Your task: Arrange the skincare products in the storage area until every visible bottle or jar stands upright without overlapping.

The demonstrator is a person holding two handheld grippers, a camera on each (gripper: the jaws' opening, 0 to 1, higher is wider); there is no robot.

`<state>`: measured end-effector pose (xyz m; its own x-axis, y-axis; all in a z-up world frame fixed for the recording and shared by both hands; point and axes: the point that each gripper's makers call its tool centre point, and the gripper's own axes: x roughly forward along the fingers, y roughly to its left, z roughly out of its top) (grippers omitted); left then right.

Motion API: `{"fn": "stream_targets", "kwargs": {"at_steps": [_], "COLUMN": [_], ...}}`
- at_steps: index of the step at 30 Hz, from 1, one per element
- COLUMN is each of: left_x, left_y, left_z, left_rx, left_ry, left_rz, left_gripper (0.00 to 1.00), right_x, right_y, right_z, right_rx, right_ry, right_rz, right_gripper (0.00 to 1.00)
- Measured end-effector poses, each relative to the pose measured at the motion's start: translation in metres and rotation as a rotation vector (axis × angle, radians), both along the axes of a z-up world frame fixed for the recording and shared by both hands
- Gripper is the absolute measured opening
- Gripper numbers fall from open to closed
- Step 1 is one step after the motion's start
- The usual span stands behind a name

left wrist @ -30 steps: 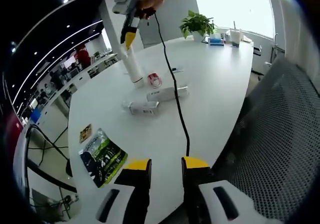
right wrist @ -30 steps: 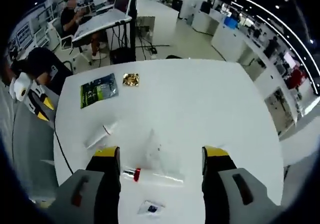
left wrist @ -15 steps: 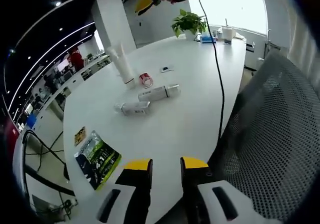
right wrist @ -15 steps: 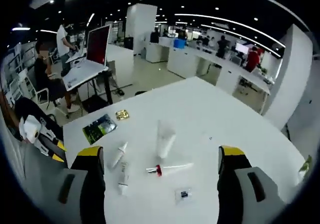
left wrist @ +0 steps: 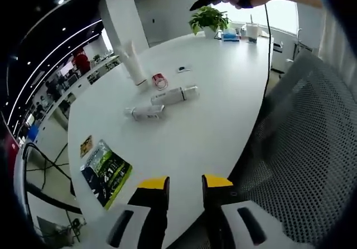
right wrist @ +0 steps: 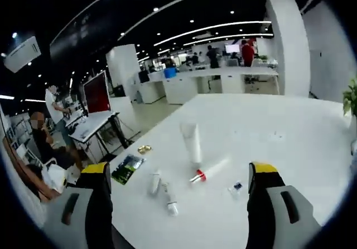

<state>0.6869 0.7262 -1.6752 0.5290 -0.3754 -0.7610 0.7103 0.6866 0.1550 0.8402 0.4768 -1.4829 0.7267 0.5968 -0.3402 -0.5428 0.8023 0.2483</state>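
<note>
Open-plan office all round, and in the middle of it a long white oval table (left wrist: 223,93) where the skincare things sit in a loose cluster. One tall white tube (left wrist: 134,62) already stands on its cap end, upright. Just beside it lies a clear slim tube with a red cap (right wrist: 207,171), flat on the top. Nearer the table edge two white tubes with silver caps, the longer tube (left wrist: 174,95) and the shorter tube (left wrist: 145,112), also lie on their sides, close but not overlapping. A green printed sachet (left wrist: 106,172) and a small gold packet (left wrist: 86,146) rest apart, towards the edge.

Neither claw has anything in it. The left gripper (left wrist: 185,185) hangs off the table edge, jaws a narrow gap apart; the right gripper (right wrist: 179,171) is held high and back, jaws spread wide, apparently pulled clear before choosing a lying tube. I'd judge three tubes need standing up.
</note>
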Motion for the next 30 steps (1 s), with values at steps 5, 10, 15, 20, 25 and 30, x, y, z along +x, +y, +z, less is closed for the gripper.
{"fn": "stream_targets", "kwargs": {"at_steps": [5,10,15,20,25,30], "left_x": [0.003,0.002,0.0,-0.003,-0.008,-0.01], "left_y": [0.001,0.003,0.005,0.006,0.009,0.013], "left_z": [0.003,-0.001,-0.006,-0.012,-0.02,-0.022], "left_rx": [-0.005,0.018,0.027,0.031,0.047,0.06], "left_ry": [-0.019,-0.006,0.017,0.05,0.091,0.106], "left_rz": [0.014,0.016,0.016,0.014,0.018,0.029], "left_gripper": [0.26,0.27,0.27,0.27,0.26,0.26], "right_x": [-0.012,-0.028,-0.027,-0.009,0.021,0.045], "right_y": [0.002,0.009,-0.001,-0.017,-0.025,-0.022], "right_z": [-0.013,-0.027,-0.058,-0.076,-0.093,-0.114], "right_rx": [0.026,0.052,-0.023,-0.137,-0.256,-0.453], "right_ry": [-0.014,-0.019,0.026,0.028,0.03,0.029], "right_rz": [-0.002,0.012,0.026,0.069,0.12,0.245], "right_gripper": [0.97,0.93,0.91,0.89,0.86,0.84]}}
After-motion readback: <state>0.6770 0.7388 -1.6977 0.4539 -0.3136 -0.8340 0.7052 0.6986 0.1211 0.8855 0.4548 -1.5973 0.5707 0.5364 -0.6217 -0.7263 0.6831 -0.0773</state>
